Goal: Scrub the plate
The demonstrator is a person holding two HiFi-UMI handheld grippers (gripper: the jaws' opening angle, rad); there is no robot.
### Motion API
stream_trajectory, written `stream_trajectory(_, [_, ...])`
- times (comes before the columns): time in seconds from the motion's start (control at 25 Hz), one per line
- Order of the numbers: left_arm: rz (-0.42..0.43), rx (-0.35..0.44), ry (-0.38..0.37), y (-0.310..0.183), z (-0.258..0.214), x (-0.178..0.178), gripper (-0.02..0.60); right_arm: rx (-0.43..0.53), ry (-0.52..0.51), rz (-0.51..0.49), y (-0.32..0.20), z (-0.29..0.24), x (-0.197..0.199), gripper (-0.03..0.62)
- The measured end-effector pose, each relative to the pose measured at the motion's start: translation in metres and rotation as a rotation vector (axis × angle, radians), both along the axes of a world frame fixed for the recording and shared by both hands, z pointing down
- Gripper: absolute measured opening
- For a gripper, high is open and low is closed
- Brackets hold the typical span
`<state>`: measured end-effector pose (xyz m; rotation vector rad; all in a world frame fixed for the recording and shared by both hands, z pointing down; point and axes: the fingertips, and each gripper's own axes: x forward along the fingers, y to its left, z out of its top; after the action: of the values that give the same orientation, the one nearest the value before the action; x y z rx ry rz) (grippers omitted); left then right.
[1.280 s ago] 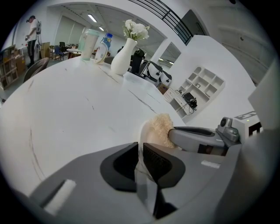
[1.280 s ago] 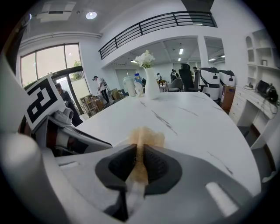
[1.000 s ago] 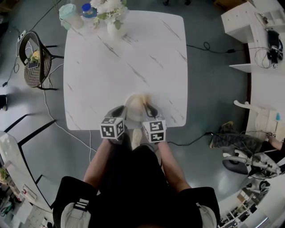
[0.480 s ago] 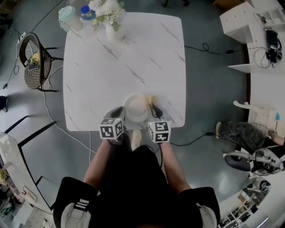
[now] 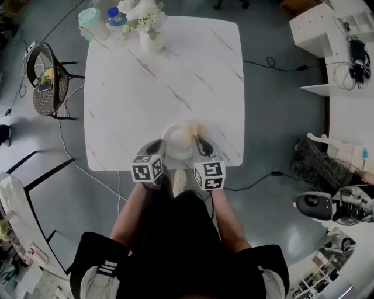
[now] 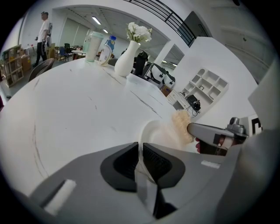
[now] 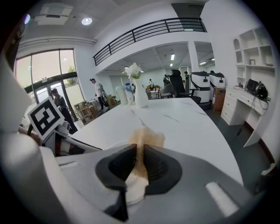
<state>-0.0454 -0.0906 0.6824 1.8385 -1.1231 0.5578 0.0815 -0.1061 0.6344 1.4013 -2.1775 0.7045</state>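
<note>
A small white plate [image 5: 177, 142] lies near the front edge of the marble table [image 5: 163, 76]. My left gripper [image 5: 158, 147] is shut on the plate's left rim [image 6: 141, 144], which runs between its dark pads. My right gripper [image 5: 199, 145] is shut on a tan scrub sponge [image 7: 146, 139], and the sponge [image 5: 191, 131] rests on the plate's right part. In the left gripper view the sponge [image 6: 181, 127] sits fluffy on the plate [image 6: 157, 131], with the right gripper's jaw behind it.
A white vase of flowers [image 5: 146, 26], a pale green jar [image 5: 92, 21] and a blue-capped bottle [image 5: 116, 16] stand at the table's far left corner. A wicker chair [image 5: 45, 79] stands left of the table. White shelving [image 5: 327, 35] is at the right. Cables cross the floor.
The right gripper with the sponge has shifted slightly right and toward me over the plate. The left gripper and plate have stayed in place.
</note>
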Motion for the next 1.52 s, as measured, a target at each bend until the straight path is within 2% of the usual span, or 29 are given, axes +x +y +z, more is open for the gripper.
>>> stream_trajectory(0.24, [-0.005, 0.004, 0.007, -0.001, -0.001, 0.001, 0.040, 0.060, -0.044, -0.065, 0.004, -0.029, -0.027, 0.052])
stream_trajectory(0.72, [-0.021, 0.003, 0.026, -0.001, -0.002, 0.002, 0.038, -0.027, -0.053, -0.160, 0.028, 0.004, -0.071, 0.052])
stream_trajectory(1.0, [-0.024, 0.000, 0.038, -0.001, -0.002, 0.002, 0.037, -0.080, -0.023, -0.176, 0.041, 0.032, -0.074, 0.052])
stream_trajectory(1.24, [-0.027, -0.009, 0.031, 0.001, 0.001, 0.001, 0.037, -0.089, -0.023, -0.180, 0.040, 0.031, -0.077, 0.052])
stream_trajectory(1.52, [-0.030, -0.008, 0.028, 0.001, 0.001, 0.000, 0.037, -0.094, 0.005, -0.156, 0.037, 0.033, -0.063, 0.052])
